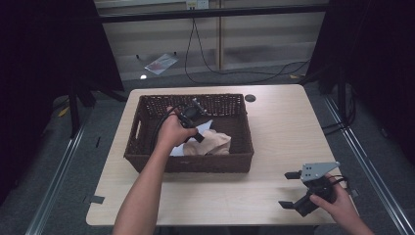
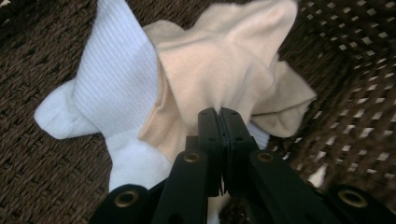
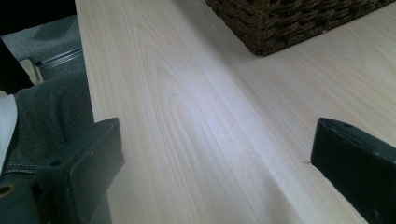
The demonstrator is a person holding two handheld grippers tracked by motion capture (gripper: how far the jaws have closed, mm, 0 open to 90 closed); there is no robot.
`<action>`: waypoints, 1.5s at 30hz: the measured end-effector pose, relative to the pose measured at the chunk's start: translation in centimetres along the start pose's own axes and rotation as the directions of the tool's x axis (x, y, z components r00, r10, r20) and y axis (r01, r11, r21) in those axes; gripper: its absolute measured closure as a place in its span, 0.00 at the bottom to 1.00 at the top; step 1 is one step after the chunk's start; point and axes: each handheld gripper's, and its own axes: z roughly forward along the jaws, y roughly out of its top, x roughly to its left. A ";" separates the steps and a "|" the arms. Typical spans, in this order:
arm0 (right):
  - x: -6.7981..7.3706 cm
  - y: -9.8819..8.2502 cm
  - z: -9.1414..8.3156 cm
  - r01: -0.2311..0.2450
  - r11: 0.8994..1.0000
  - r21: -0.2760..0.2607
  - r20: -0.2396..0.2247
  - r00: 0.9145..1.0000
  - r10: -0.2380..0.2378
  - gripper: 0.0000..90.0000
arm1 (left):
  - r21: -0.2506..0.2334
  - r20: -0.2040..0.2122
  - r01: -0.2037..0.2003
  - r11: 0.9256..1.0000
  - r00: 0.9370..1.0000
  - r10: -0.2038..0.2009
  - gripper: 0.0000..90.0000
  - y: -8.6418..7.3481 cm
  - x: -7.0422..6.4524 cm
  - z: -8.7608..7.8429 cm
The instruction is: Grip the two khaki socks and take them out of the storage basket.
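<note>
your left gripper has its jaws clamped together on a fold of the beige sock, which lies on the white sock in the basket. you're at the grasp; next, lift straight up so only beige comes. your right gripper waits near right, jaws apart.

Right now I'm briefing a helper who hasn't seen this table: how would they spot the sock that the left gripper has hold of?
Find the dark wicker basket on the pale wooden table. Inside lie two socks; the left gripper is shut on the beige sock. It is smooth and tan, lying over the ribbed white sock.
</note>
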 end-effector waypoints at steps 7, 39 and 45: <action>0.0 0.0 0.1 0.000 1.000 0.001 0.002 1.000 0.000 0.03 | -0.020 0.002 0.005 1.000 1.000 -0.005 0.98 0.3 -0.1 -2.5; 0.0 0.0 0.1 -0.006 1.000 -0.002 0.002 1.000 0.006 0.03 | -0.018 0.090 0.010 1.000 0.996 -0.008 0.98 1.1 -2.0 -8.7; 0.0 0.0 0.1 -0.005 1.000 -0.002 0.000 1.000 0.005 0.03 | -0.025 0.096 0.004 1.000 0.995 -0.001 0.98 1.3 -2.7 -9.5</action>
